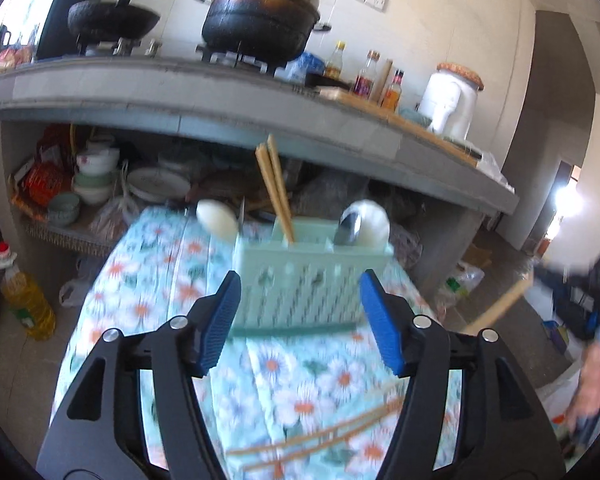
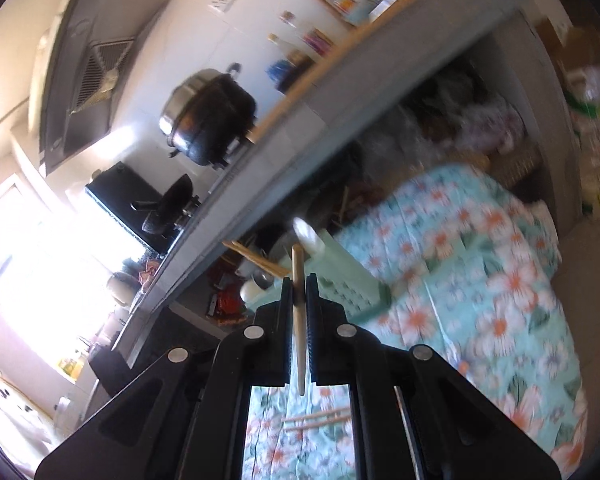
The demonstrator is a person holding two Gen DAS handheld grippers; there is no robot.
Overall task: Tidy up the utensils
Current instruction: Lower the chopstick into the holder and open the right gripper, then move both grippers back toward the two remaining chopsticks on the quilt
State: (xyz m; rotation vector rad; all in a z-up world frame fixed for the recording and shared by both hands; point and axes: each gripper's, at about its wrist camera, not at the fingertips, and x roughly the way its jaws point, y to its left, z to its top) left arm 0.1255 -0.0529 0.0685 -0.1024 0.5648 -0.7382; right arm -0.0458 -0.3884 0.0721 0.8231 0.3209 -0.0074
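A mint-green utensil caddy point(image 1: 308, 280) stands on the floral tablecloth point(image 1: 160, 280). It holds two wooden chopsticks point(image 1: 276, 192), a metal spoon point(image 1: 350, 226) and white spoons point(image 1: 216, 216). My left gripper point(image 1: 300, 316) is open, its blue pads on either side of the caddy's near face, not touching. Several chopsticks point(image 1: 320, 436) lie on the cloth below it. My right gripper point(image 2: 300, 292) is shut on one wooden chopstick point(image 2: 299, 320), held near the caddy point(image 2: 340, 276). That chopstick also shows in the left wrist view point(image 1: 496, 308). Loose chopsticks point(image 2: 316, 418) lie on the cloth.
A concrete counter point(image 1: 220, 92) runs behind the table with a black pot point(image 1: 260, 20), a wok point(image 1: 112, 20), bottles point(image 1: 364, 76) and a white jug point(image 1: 452, 100). Bowls point(image 1: 96, 176) are stacked under it. An oil bottle point(image 1: 26, 296) stands on the floor.
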